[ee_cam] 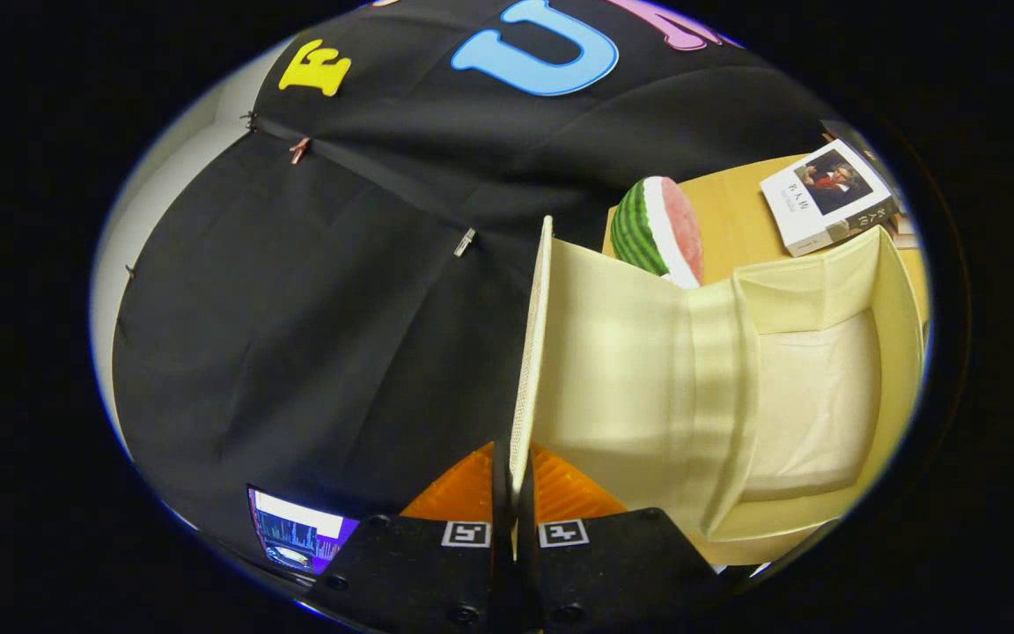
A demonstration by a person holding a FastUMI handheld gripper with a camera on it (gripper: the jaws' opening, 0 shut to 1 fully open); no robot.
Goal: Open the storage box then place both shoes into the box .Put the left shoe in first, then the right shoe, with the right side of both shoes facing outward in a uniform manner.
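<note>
My gripper [514,493] is shut on the thin edge of the storage box's lid [532,352], which runs up from between the fingers. The cream lid stands swung up, its inner face [621,361] turned toward the box. Beyond the fingers and to their right, the open storage box [899,352] shows its pale inside with nothing in it. The view is tilted, so the box appears on its side. No shoe is in sight.
A watermelon-slice toy [658,231] lies on the wooden table [736,220] behind the lid. A book [828,198] rests on the table beyond the box. A lit screen [296,533] sits low beside the left finger. Black cloth hangs behind everything.
</note>
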